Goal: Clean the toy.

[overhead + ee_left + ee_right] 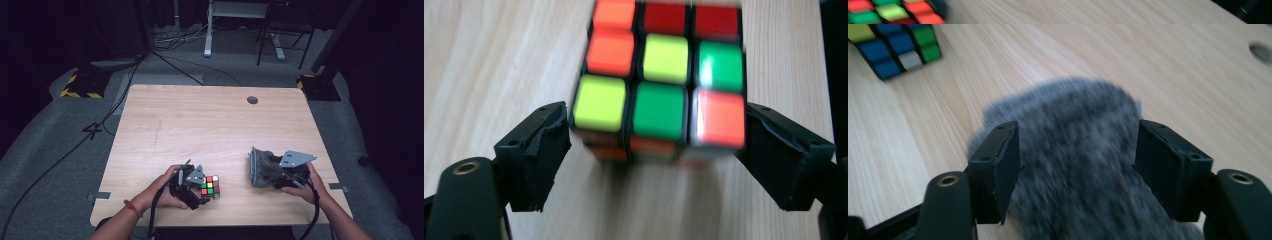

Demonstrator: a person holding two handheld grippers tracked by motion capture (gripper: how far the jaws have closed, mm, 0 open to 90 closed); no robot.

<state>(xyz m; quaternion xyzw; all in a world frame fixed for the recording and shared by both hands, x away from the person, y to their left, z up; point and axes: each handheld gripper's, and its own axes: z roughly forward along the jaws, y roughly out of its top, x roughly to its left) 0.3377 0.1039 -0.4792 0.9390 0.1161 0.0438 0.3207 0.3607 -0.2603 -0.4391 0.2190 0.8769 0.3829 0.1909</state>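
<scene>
Wooden table (210,125) is seen bearing a colourful puzzle cube (210,186) near its front edge, between the parted jaws of the left gripper (200,192), whose pads stand just off its sides. Grey fuzzy cloth (263,167) is clamped by the right gripper (280,175), well apart from the cube.

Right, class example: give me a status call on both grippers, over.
Left gripper open, jaws flanking the puzzle cube on the table. Right gripper astride grey fuzzy pouch; grip unclear. Nothing in the way.
</scene>
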